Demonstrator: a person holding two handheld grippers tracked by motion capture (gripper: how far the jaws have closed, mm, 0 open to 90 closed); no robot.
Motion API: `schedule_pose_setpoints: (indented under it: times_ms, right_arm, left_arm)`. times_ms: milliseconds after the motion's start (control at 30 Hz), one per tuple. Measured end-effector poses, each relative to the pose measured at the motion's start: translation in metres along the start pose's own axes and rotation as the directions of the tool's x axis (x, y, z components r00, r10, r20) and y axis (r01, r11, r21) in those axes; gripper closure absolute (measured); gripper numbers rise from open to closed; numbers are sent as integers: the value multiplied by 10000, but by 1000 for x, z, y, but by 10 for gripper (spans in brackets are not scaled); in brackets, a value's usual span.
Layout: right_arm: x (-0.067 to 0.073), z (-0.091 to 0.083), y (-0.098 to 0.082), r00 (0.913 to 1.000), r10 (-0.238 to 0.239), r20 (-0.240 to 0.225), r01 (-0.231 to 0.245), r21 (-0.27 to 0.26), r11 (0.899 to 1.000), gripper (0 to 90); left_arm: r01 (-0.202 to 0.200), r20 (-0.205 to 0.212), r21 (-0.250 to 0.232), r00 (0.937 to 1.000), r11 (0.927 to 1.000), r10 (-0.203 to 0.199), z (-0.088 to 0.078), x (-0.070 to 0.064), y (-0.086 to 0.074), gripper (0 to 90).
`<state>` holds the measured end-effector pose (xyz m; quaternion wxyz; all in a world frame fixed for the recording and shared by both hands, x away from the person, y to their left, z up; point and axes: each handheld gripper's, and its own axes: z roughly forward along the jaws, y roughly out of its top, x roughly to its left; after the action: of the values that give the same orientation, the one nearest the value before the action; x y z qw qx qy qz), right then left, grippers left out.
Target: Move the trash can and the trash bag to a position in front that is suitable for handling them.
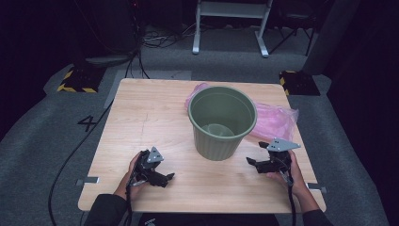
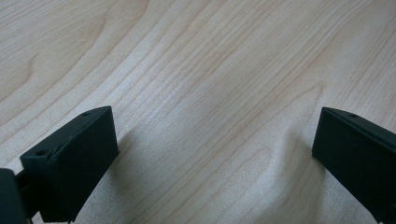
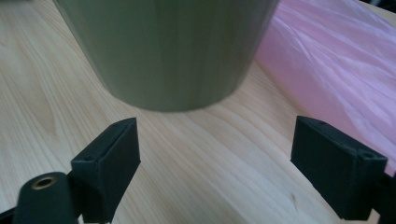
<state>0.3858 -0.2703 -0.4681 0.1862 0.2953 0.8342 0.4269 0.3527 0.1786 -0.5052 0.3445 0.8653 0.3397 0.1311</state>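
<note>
A green plastic bucket (image 1: pixel 222 121) stands upright in the middle of the wooden table (image 1: pixel 141 113), and its wall (image 3: pixel 173 51) looms close in the right gripper view. A pink plastic bag (image 1: pixel 275 120) lies flat behind and to the right of the bucket, its sheet (image 3: pixel 336 60) reaching toward my right gripper. My left gripper (image 1: pixel 168 178) rests low near the front left, open over bare wood (image 2: pixel 210 140). My right gripper (image 1: pixel 251 162) sits at the front right, open, pointing at the bucket's base with nothing between its jaws.
The table's front edge (image 1: pixel 202 210) lies just below both hands. Grey carpet surrounds the table, with a black cable (image 1: pixel 77 150) trailing on the left. A white frame's legs (image 1: pixel 230 28) and yellow-black striped blocks (image 1: pixel 75 80) stand beyond the far edge.
</note>
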Motion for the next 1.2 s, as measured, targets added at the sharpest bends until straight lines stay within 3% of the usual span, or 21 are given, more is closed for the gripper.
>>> schedule_pose_setpoints:
  times_ms: [200, 333, 433, 667, 867, 1200]
  right_arm:
    - [0, 11, 13, 9993, -66, -376, 69, 85, 9999, 154]
    - [7, 19, 18, 9958, -562, -729, 563, -9, 9984, 156]
    - [8, 25, 21, 9935, -461, -1037, 477, 123, 9988, 156]
    - [10, 31, 28, 9901, -556, -1290, 553, -60, 9985, 156]
    - [16, 34, 31, 9939, -679, -869, 686, 51, 9976, 148]
    - [17, 37, 32, 9932, -694, -937, 688, -96, 9976, 148]
  left_arm:
    - [6, 19, 2, 10000, 10000, -6, 0, 0, 0, 0]
    - [8, 16, -13, 10000, 10000, -8, 0, 0, 0, 0]
    - [9, 16, -13, 10000, 10000, -9, 0, 0, 0, 0]
    - [8, 15, -11, 10000, 10000, -8, 0, 0, 0, 0]
    - [7, 15, -12, 10000, 10000, -7, 0, 0, 0, 0]
    - [8, 16, -14, 10000, 10000, -8, 0, 0, 0, 0]
